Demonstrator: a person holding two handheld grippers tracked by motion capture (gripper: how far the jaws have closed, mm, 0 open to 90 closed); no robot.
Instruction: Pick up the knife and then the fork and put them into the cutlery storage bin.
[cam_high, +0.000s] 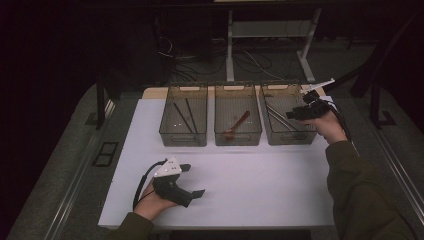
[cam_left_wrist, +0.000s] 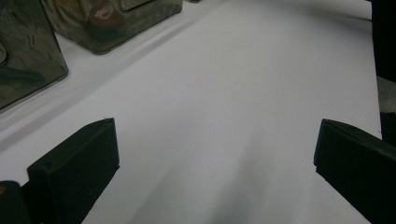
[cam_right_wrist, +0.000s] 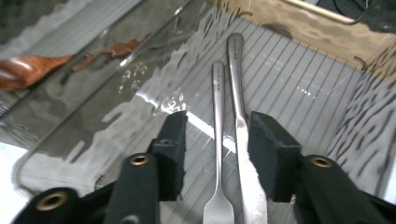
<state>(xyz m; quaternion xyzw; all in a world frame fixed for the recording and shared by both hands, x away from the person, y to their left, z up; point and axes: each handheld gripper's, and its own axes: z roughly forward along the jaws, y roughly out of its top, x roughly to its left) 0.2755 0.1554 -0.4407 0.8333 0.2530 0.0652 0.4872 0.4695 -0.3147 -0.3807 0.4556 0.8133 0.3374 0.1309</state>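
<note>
We keep the right hand-held gripper (cam_right_wrist: 215, 140) apart over the knife (cam_right_wrist: 239, 116) and fork (cam_right_wrist: 218, 140) in the 2 o'clock bin (cam_high: 287, 134), sorted by kind; the left hand-held gripper (cam_high: 192, 180) idles wide open on the counter (cam_high: 260, 185).

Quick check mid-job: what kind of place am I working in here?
Likely a lab or test workstation, not a kitchen: a white table with three clear sorting bins for cutlery, loose cables on the floor behind, and dark surroundings.
</note>
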